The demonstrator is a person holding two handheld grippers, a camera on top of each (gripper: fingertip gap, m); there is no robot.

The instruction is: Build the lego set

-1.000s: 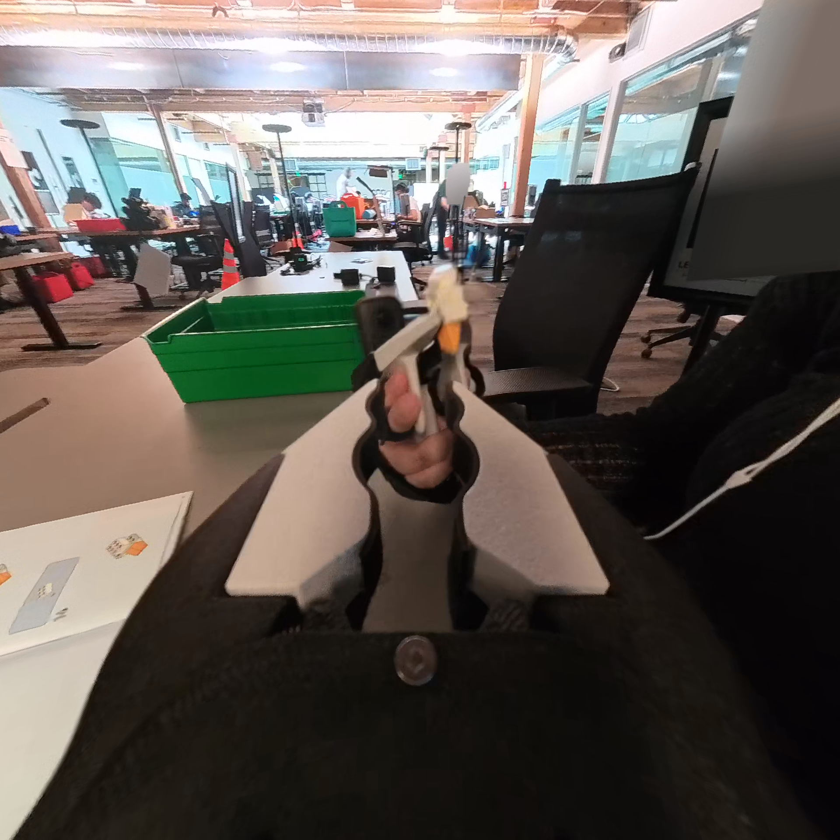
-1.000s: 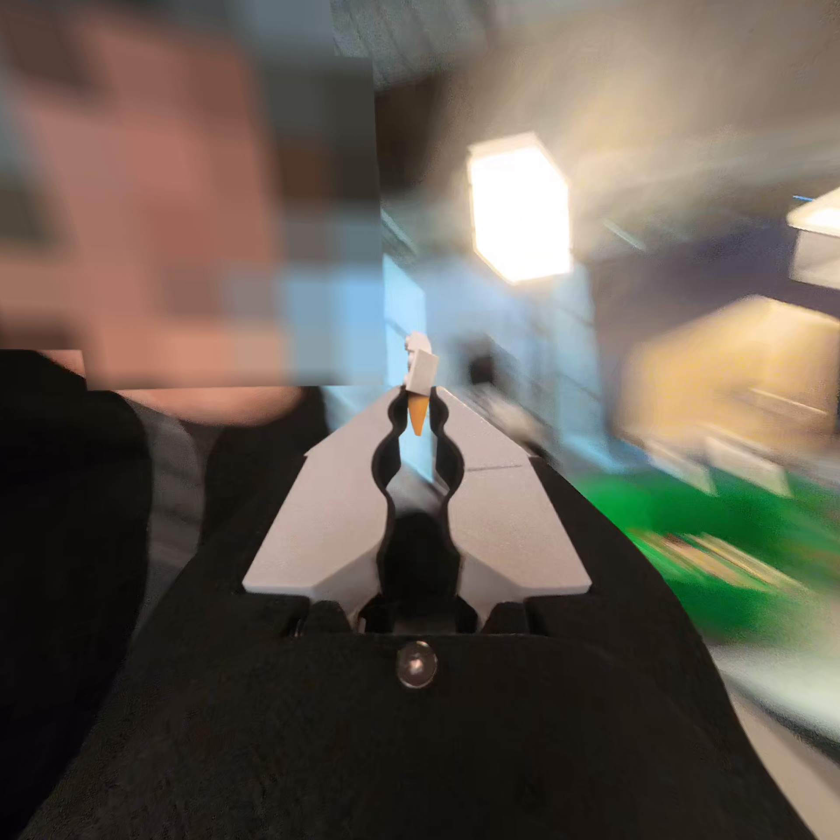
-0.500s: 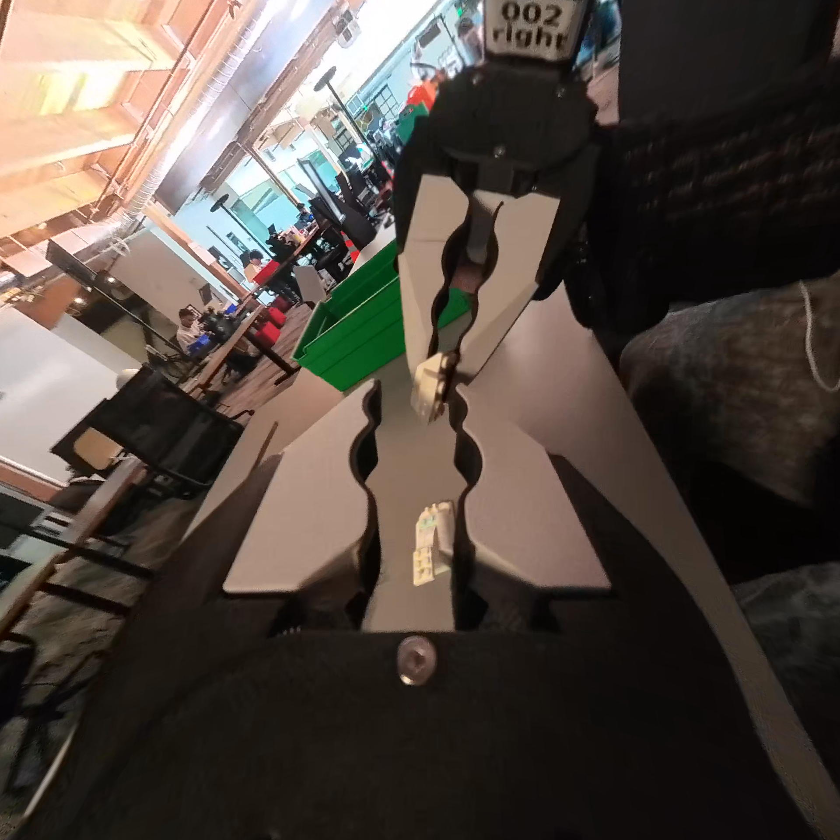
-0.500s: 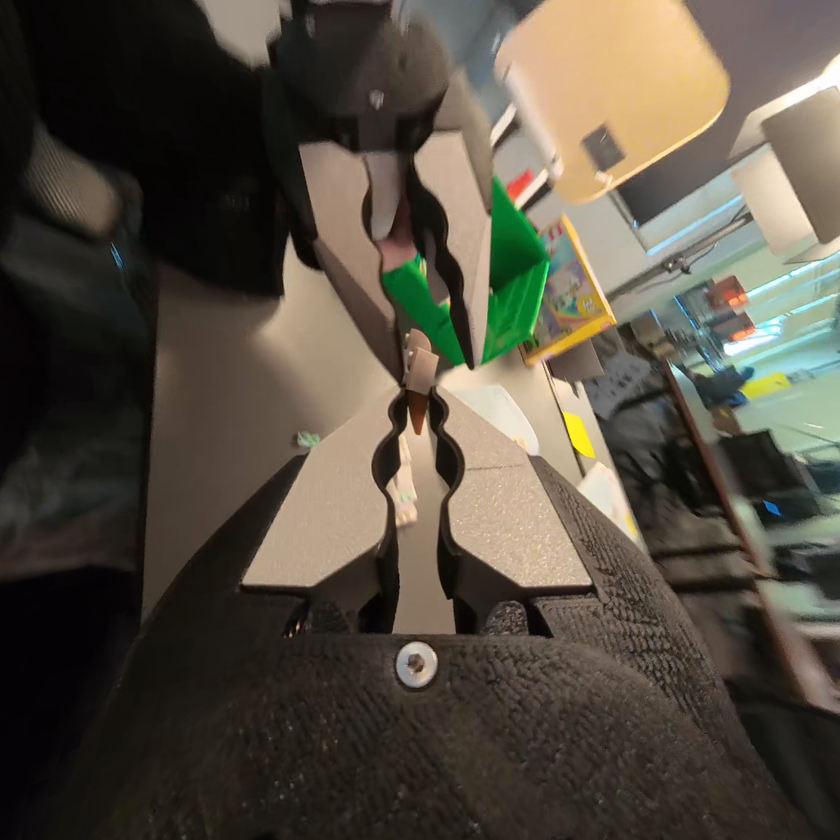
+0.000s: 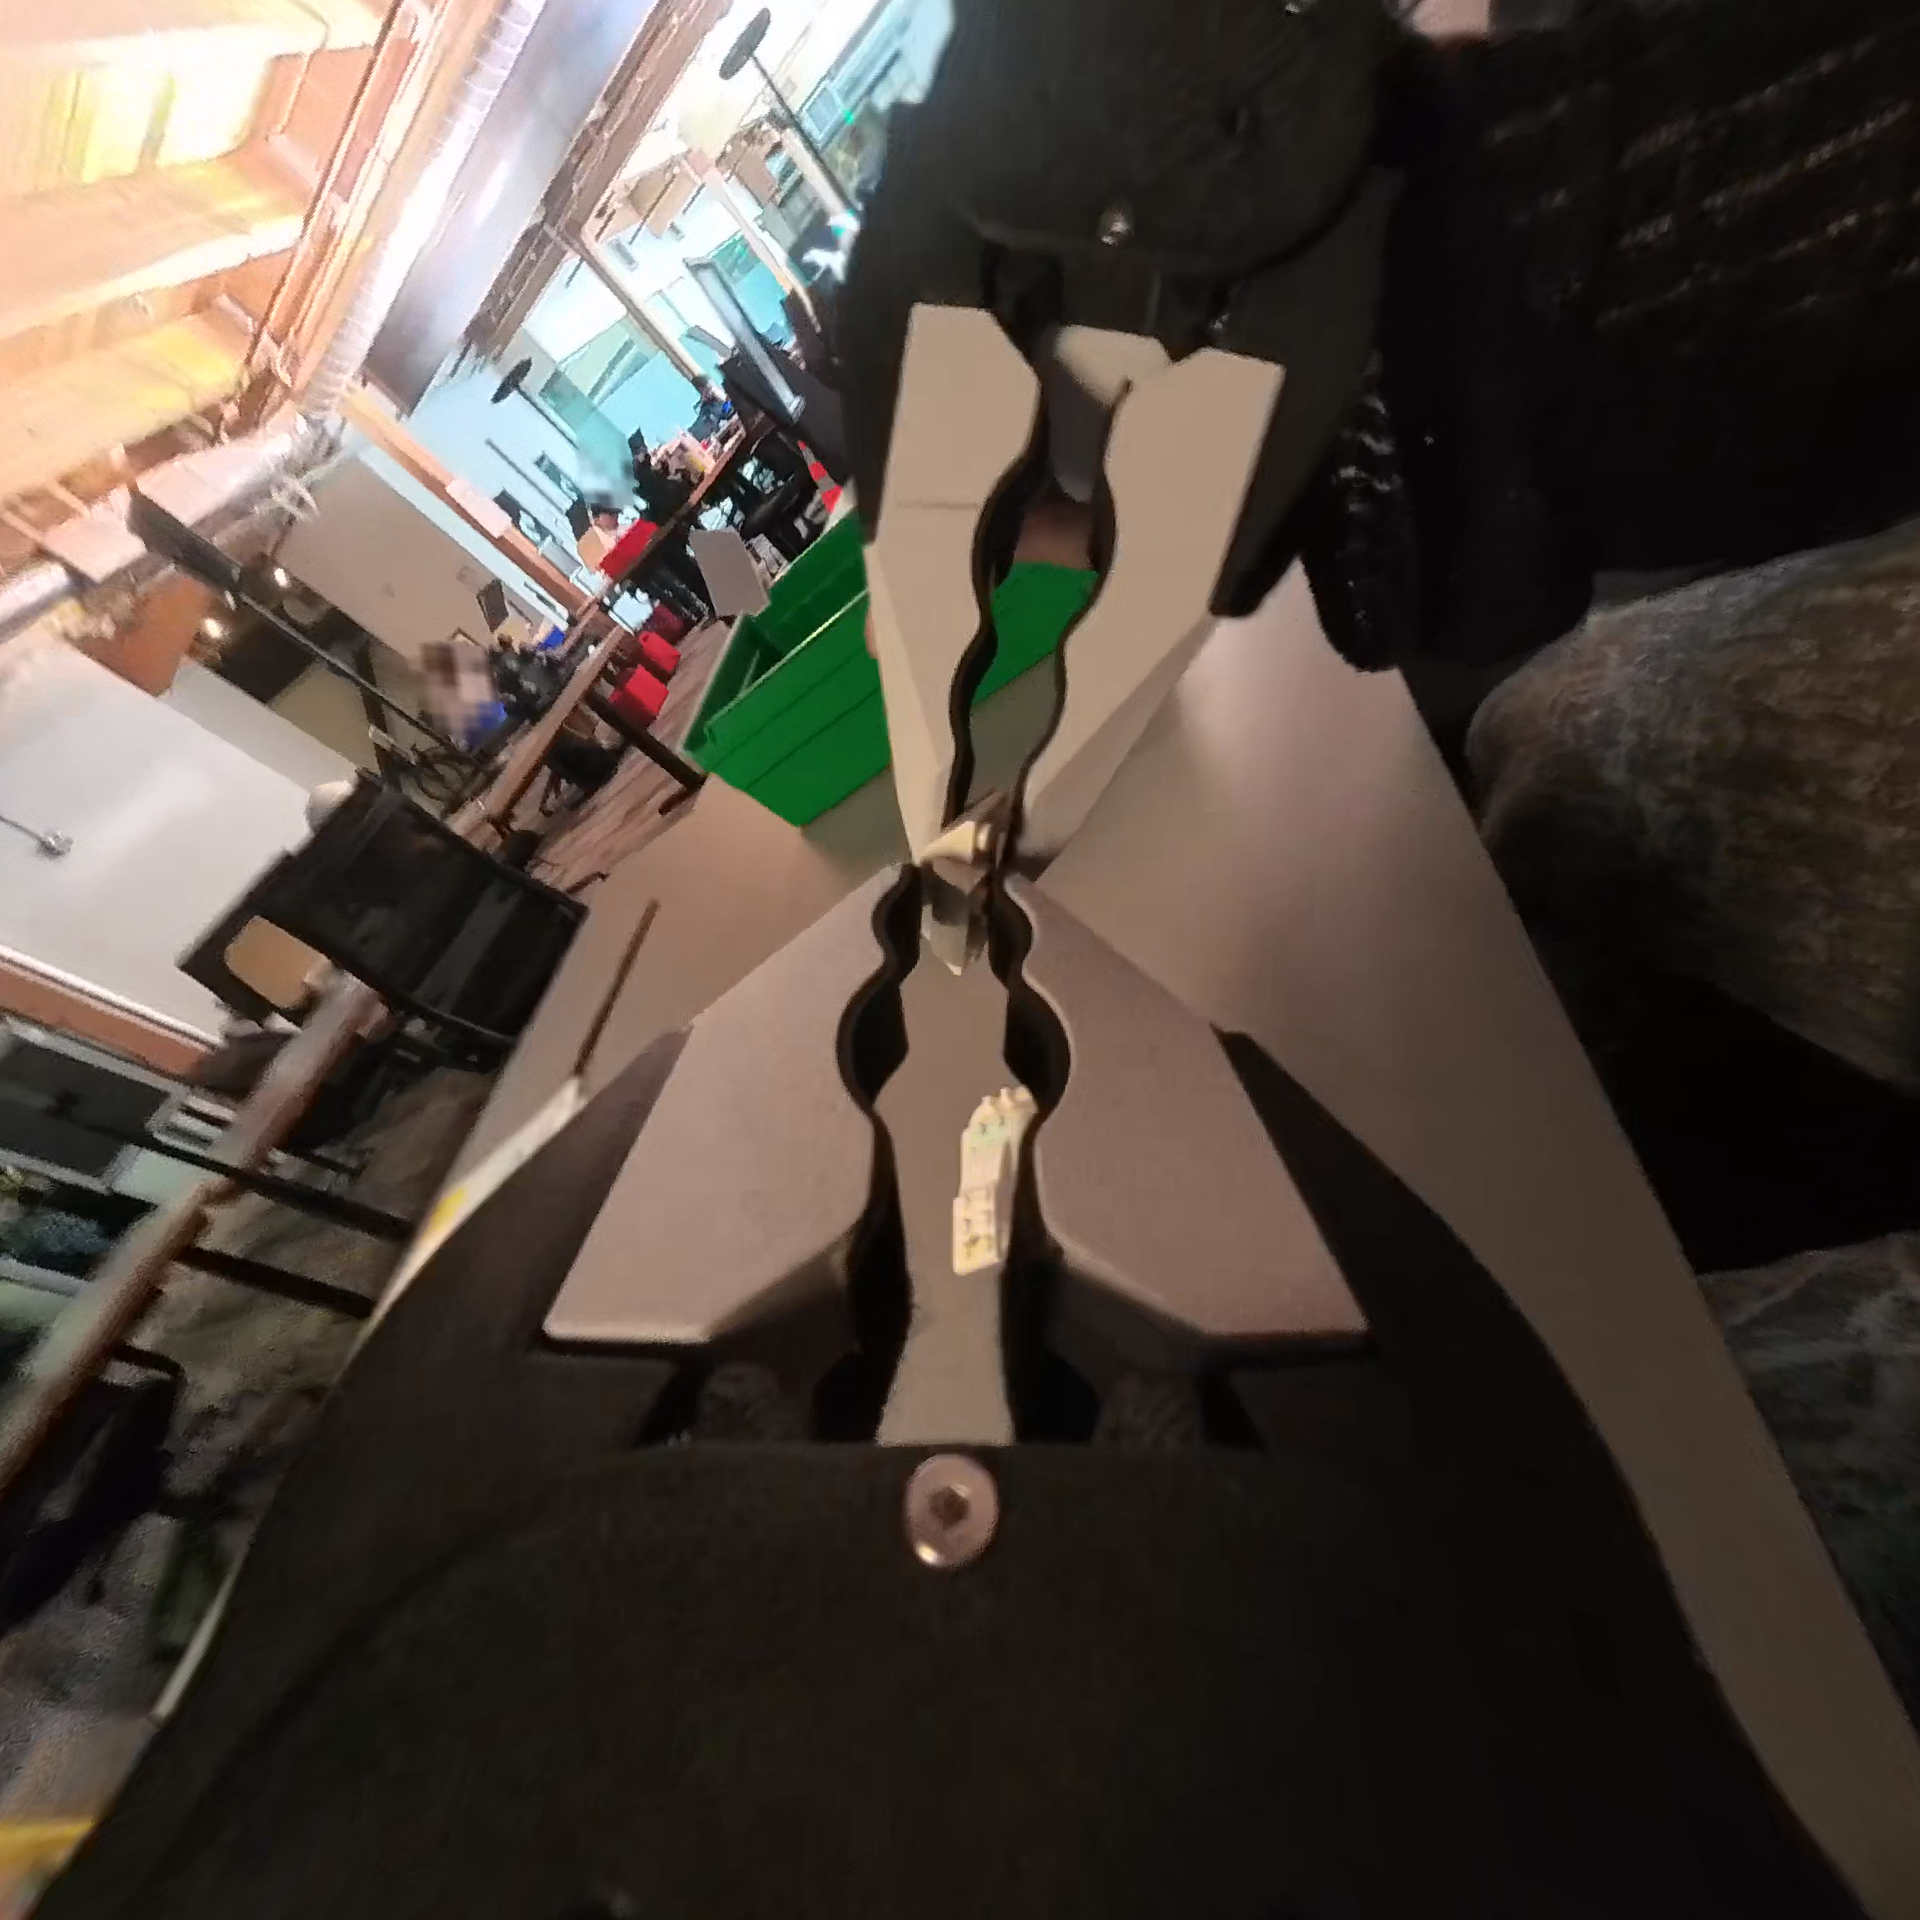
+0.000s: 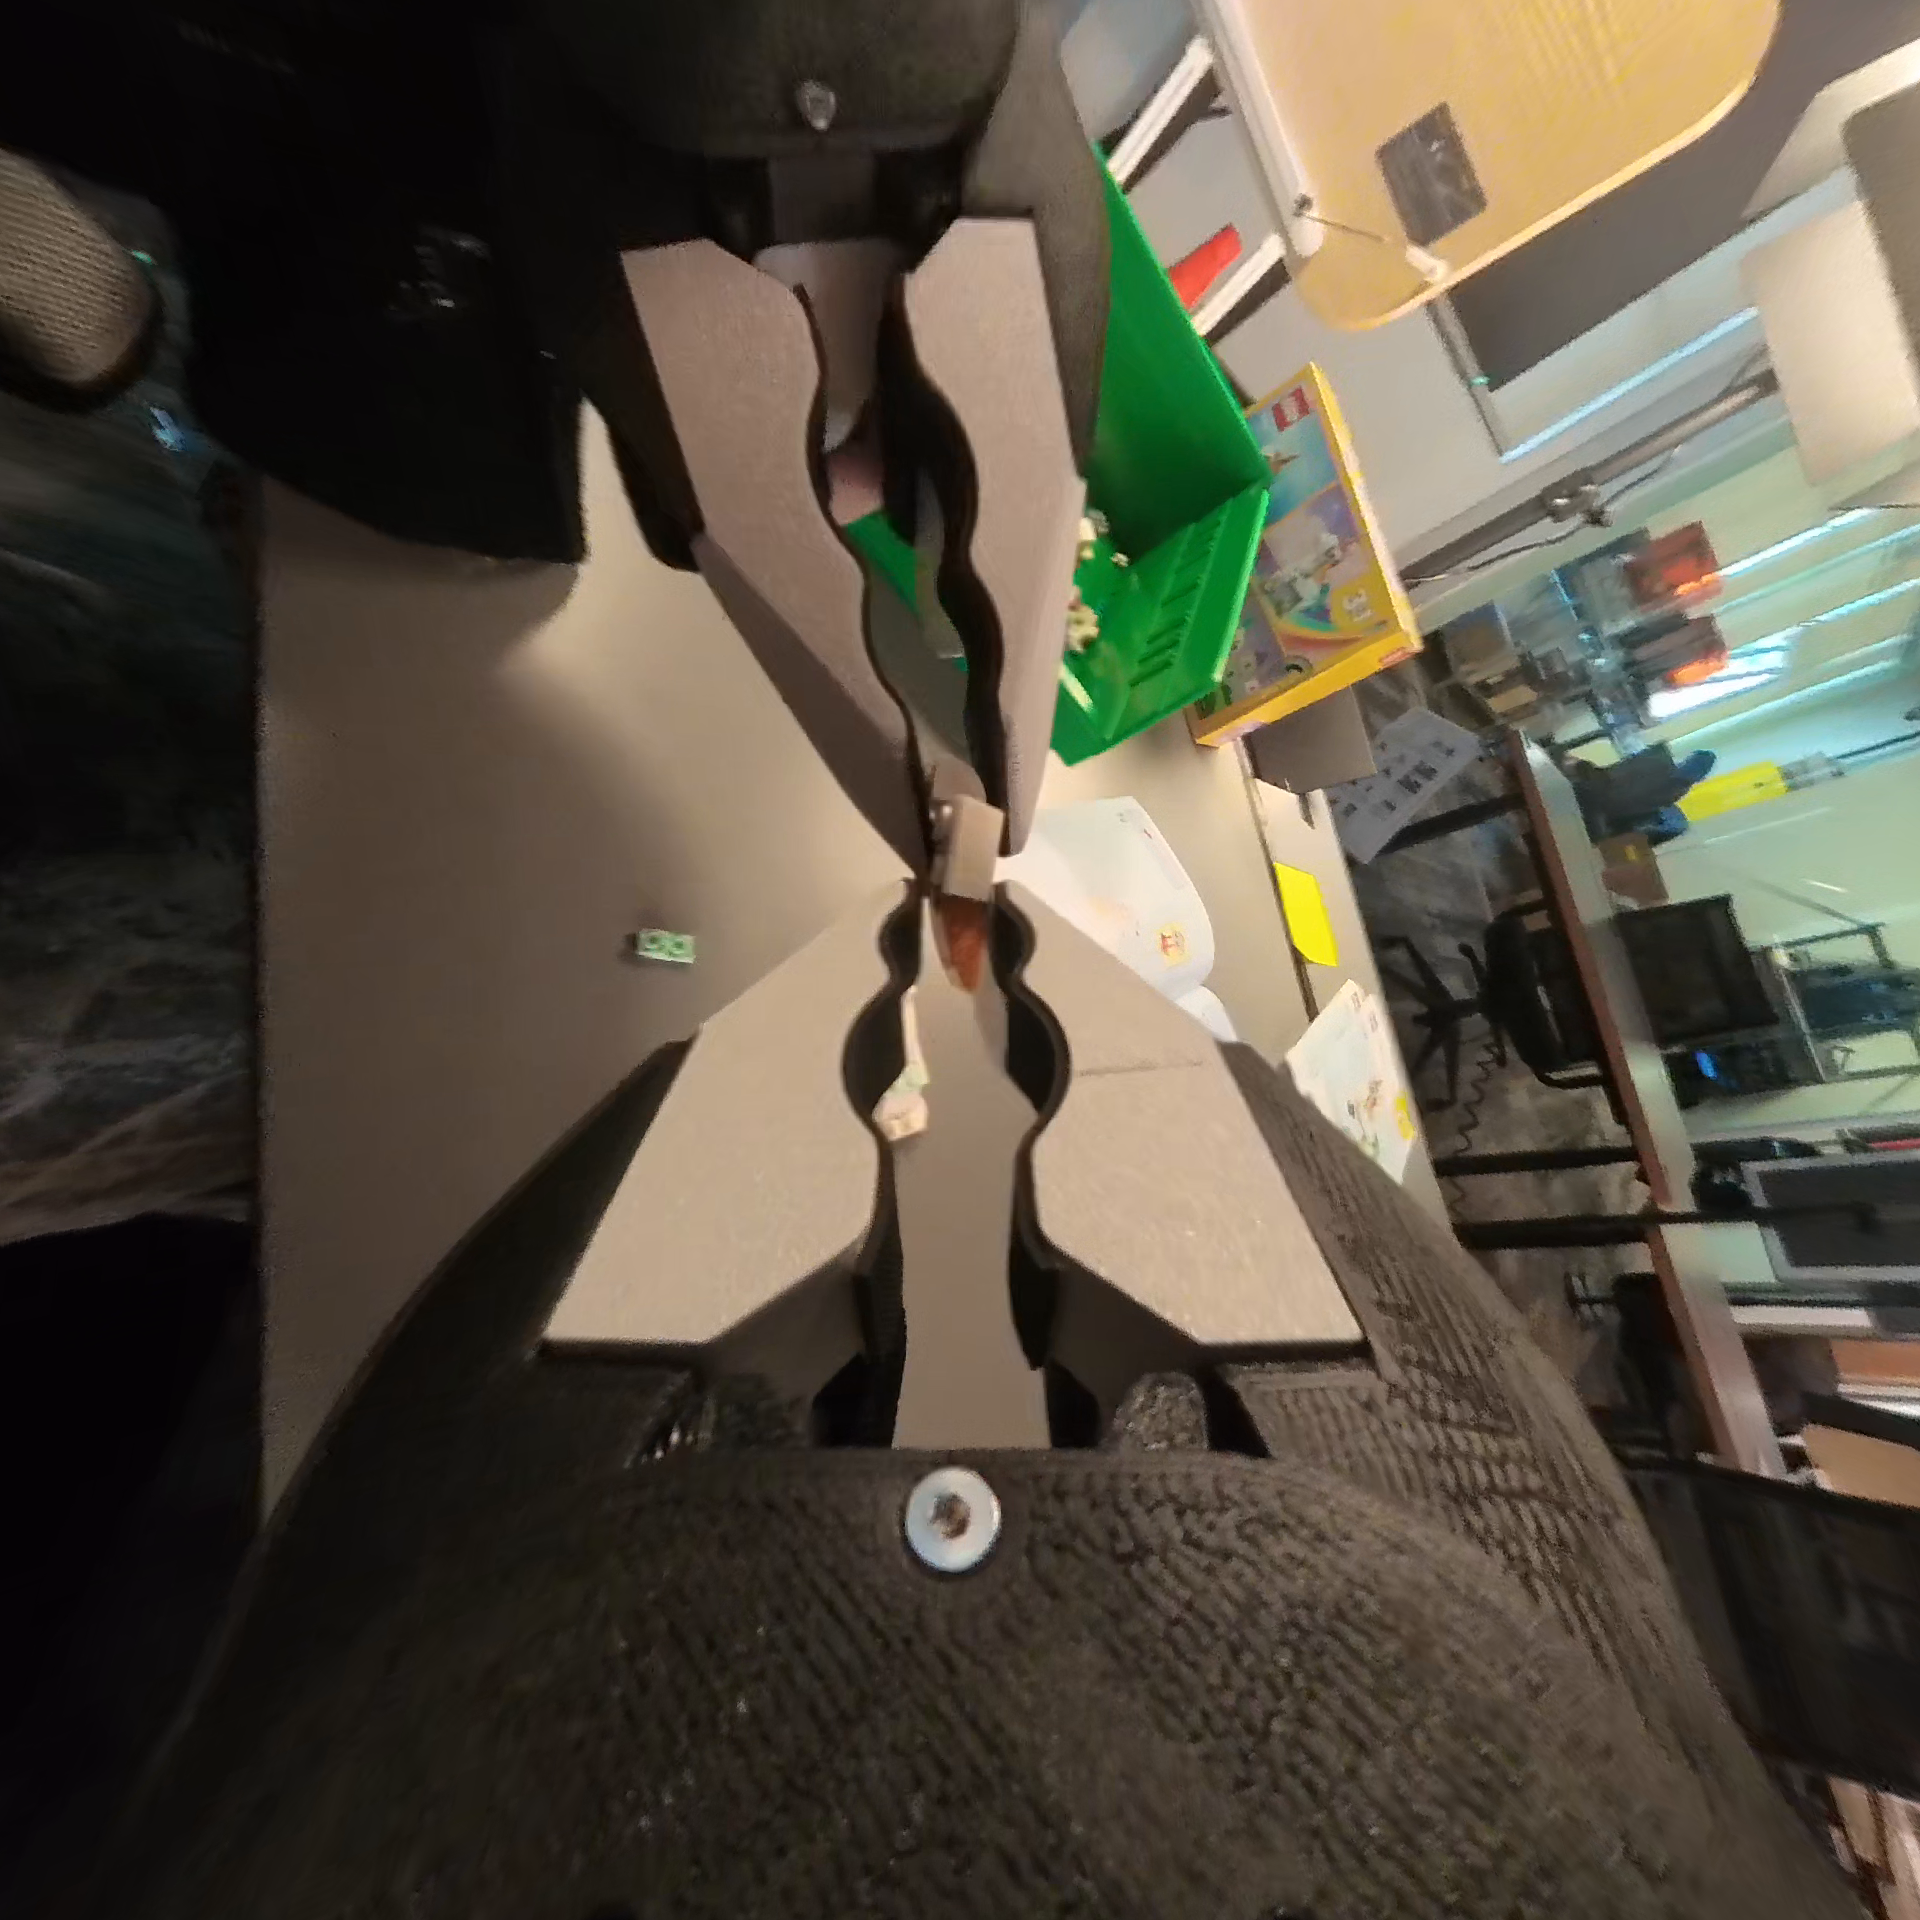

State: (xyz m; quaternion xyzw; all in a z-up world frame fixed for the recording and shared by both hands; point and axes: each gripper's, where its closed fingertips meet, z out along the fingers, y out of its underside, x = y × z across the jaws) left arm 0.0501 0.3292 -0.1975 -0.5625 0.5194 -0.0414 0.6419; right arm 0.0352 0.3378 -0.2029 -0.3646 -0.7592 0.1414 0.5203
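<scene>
Clearly early on: the right gripper pinches a small white-and-orange Lego piece, tip to tip with the left gripper, narrowed around it. A white sub-assembly lies on the table; loose bricks remain in the green bin.

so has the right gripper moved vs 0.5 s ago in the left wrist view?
Yes. The right gripper has closed in on the left gripper, tips now nearly meeting over the table, and it covers more of the green bin.
</scene>
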